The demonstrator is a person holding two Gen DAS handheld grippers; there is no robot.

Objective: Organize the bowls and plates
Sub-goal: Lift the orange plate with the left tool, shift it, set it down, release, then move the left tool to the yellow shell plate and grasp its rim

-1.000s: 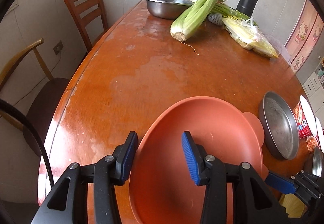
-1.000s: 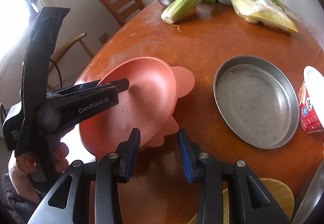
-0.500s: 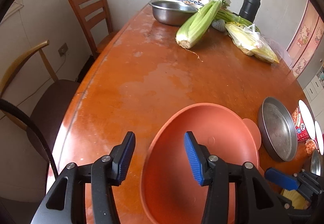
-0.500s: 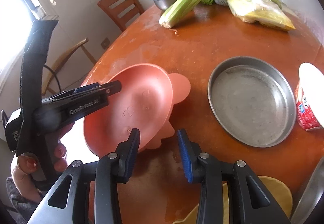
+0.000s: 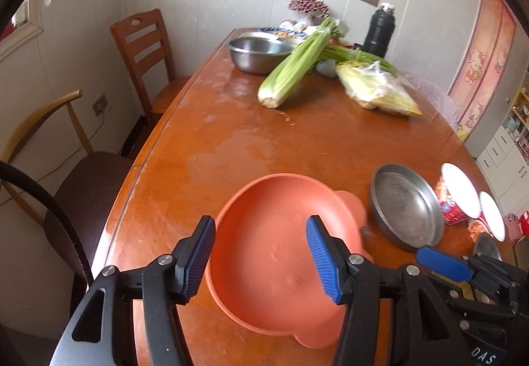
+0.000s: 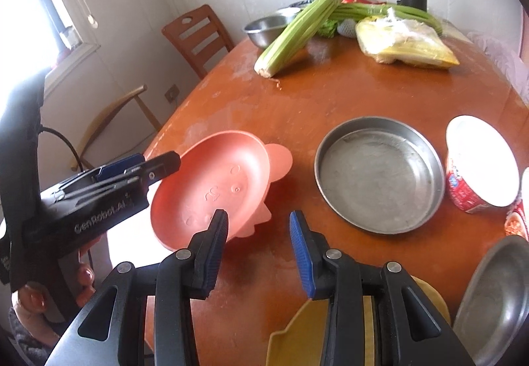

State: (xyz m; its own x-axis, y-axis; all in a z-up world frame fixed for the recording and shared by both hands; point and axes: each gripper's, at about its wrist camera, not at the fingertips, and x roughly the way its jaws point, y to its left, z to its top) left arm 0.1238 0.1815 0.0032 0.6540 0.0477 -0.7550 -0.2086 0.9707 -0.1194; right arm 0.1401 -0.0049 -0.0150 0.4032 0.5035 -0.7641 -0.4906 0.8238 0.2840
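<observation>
An orange-pink animal-shaped plastic plate (image 5: 274, 253) lies flat on the wooden table (image 5: 231, 141); it also shows in the right wrist view (image 6: 211, 187). My left gripper (image 5: 261, 258) is open and empty above the plate's near rim, jaws wide apart and clear of it. My right gripper (image 6: 258, 237) is open and empty over bare table just right of the plate. A round steel pan (image 6: 380, 174) sits to the right of the plate (image 5: 405, 205). A yellow plate (image 6: 330, 333) lies under my right gripper. A steel dish (image 6: 496, 293) is at the lower right.
At the far end stand a steel bowl (image 5: 259, 53), celery (image 5: 297, 68), bagged corn (image 5: 377, 90) and a black flask (image 5: 378, 30). A red instant-noodle cup (image 6: 476, 164) stands right of the pan. Two chairs (image 5: 145, 58) are at the table's left edge.
My left gripper let go of the orange plate, opened wide and drew back and up. The plate now lies flat on the table. My right gripper also pulled back slightly.
</observation>
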